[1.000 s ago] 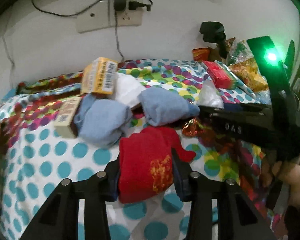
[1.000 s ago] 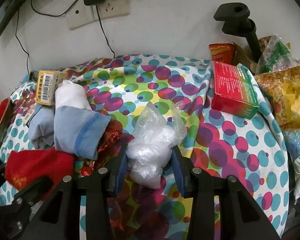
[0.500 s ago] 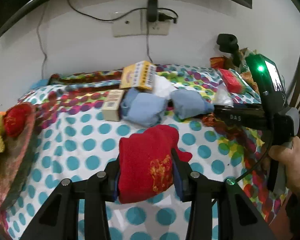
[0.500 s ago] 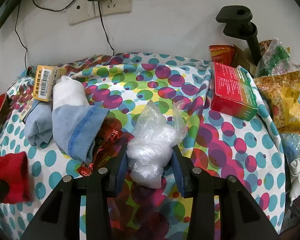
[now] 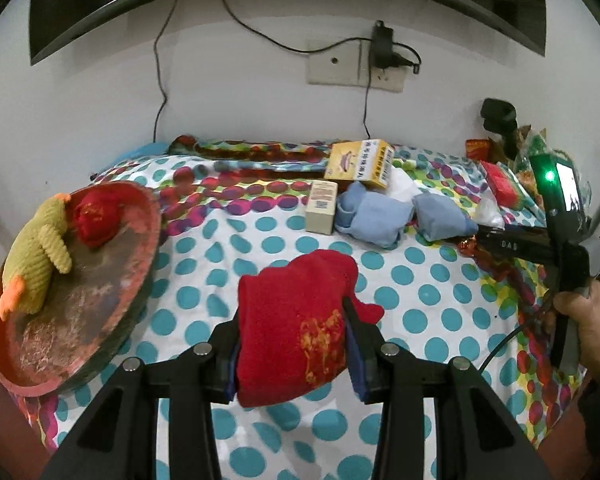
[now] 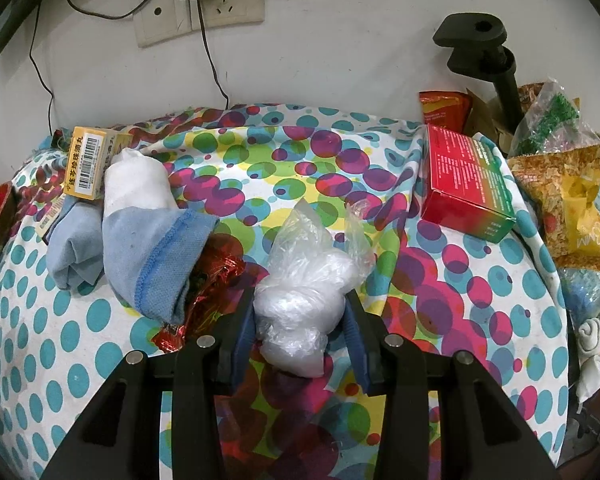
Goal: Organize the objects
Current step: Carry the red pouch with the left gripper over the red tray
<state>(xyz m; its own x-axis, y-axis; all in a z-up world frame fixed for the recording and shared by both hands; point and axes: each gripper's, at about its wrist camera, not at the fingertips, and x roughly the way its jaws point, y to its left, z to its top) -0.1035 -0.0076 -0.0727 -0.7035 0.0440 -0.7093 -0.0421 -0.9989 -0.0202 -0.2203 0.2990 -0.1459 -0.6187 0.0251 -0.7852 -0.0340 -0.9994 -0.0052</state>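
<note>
Beside the tray rim [image 5: 152,216], open spotted cloth [image 5: 204,276], red sock [image 5: 296,320] gripped

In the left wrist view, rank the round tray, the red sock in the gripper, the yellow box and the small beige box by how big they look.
1. Round tray.
2. Red sock, though it is nearest the camera, which inflates it.
3. Yellow box.
4. Small beige box, close to the yellow box in apparent size, so that order is unsure.

Red sock [image 5: 296,320] lower end hidden behind left tool [image 5: 292,354] pads. Foil wrapper [image 6: 212,280] mostly buried under blue sock [image 6: 156,252]. Tray [image 5: 100,320] cut by frame edge in right view. Yellow box [image 6: 86,162] print too small to read.
</note>
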